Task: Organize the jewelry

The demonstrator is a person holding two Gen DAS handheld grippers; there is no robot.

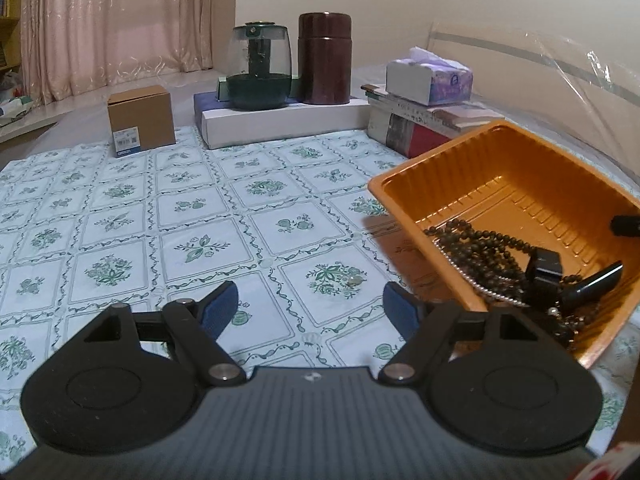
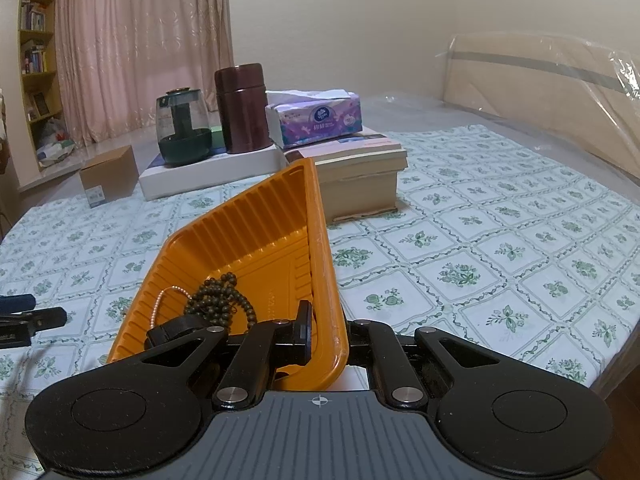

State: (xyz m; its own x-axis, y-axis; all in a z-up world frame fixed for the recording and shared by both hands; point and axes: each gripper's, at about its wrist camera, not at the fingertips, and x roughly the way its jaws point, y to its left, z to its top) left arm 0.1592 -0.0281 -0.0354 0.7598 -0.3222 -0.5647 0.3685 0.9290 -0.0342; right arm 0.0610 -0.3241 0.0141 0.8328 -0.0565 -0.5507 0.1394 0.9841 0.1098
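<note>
An orange plastic tray (image 1: 432, 152) (image 2: 256, 216) hangs tilted above the floral tablecloth (image 1: 160, 208). My right gripper (image 2: 330, 328) is shut on its near side wall, one finger inside the tray and one outside. Dark bead strands (image 2: 218, 300) (image 1: 492, 248) and a thin pearl string (image 2: 160, 300) lie heaped in the tray's low corner, beside some black pieces (image 1: 592, 282) that I cannot identify. My left gripper (image 1: 311, 294) stands open over the cloth just left of the tray, with nothing between its blue pads (image 1: 224, 304). Its tip also shows at the right wrist view's left edge (image 2: 20, 308).
At the back stand a cardboard box (image 1: 140, 120) and a flat white box (image 1: 280, 120) bearing a glass kettle (image 1: 258, 68) and a dark red canister (image 1: 324, 58). A tissue box (image 1: 430, 78) rests on stacked books (image 1: 416, 132). A plastic-wrapped headboard (image 2: 540, 76) stands at the right.
</note>
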